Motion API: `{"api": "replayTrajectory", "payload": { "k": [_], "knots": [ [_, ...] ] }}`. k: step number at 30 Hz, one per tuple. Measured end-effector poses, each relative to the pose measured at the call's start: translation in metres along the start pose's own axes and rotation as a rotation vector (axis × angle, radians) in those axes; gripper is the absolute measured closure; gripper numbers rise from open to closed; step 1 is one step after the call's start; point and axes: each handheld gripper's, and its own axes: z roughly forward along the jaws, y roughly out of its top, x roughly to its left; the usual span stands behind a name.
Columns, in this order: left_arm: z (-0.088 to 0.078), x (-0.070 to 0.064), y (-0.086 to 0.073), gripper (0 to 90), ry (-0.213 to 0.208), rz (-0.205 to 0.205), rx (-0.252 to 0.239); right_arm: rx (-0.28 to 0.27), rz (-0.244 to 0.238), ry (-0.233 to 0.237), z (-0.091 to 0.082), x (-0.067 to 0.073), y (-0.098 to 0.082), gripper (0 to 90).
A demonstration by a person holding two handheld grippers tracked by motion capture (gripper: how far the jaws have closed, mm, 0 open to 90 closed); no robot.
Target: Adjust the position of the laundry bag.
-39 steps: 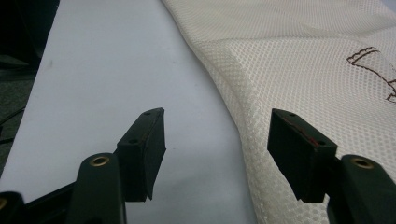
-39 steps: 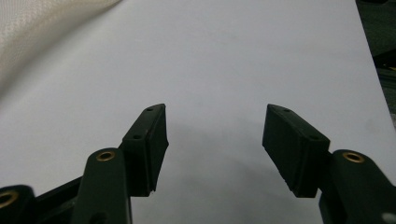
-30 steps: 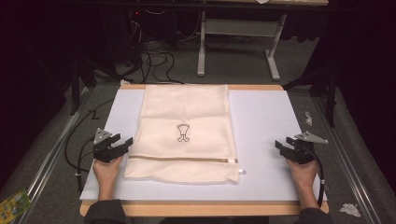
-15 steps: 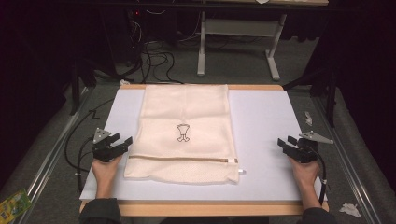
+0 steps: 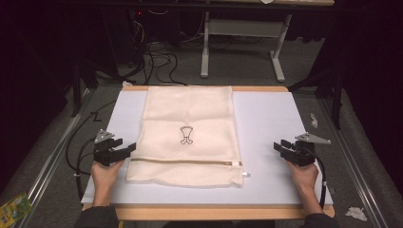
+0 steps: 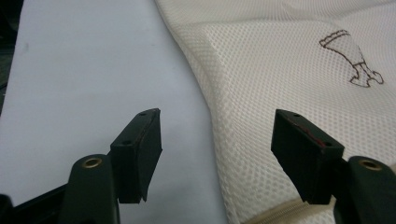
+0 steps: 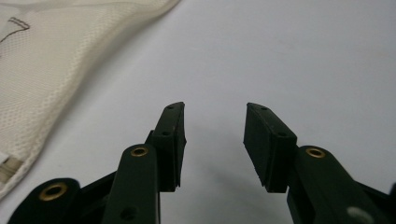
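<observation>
A cream mesh laundry bag lies flat on the white sheet that covers the counter, its long sides running away from the person and its zipper crossing the near end. A small dark outline drawing sits near the bag's middle.

The left hand-held gripper rests at the bag's left edge, close to the zipper end. In the left gripper view its 2 jaws stand wide apart and released: one hangs over the bare white sheet, the other over the mesh, with the bag's seamed edge running between them. The pads press on nothing, and the jaws have just been opening further.

The right hand-held gripper is well apart from the bag, over bare sheet off its right edge. In the right gripper view the jaws are parted with nothing between them, and they have just been closing in; the bag shows at the upper left there, clear of the pads.
</observation>
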Motion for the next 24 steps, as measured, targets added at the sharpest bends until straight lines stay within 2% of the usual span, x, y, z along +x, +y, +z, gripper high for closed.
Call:
{"api": "replayTrajectory", "payload": {
  "k": [3,5,10,11,21,24],
  "knots": [
    [-0.002,-0.005,-0.001,33.9,0.002,0.011,0.026,0.006,-0.017,0.030,0.001,0.009,0.003,59.3],
    [-0.003,-0.008,-0.002,33.9,-0.003,0.004,0.033,0.011,-0.038,0.045,0.003,0.017,0.006,59.7],
    [-0.004,-0.014,-0.001,34.4,0.003,0.024,0.053,0.009,-0.047,0.070,0.007,0.032,0.008,58.0],
    [-0.004,-0.015,-0.001,34.7,0.001,0.020,0.052,0.012,-0.049,0.091,0.009,0.035,0.008,57.9],
    [0.003,-0.019,-0.005,34.5,-0.019,0.042,0.091,0.063,-0.069,0.145,0.023,0.058,0.011,57.6],
    [0.004,-0.020,-0.005,34.5,-0.022,0.044,0.098,0.108,-0.083,0.161,0.030,0.065,0.012,56.8]
  ]
}}
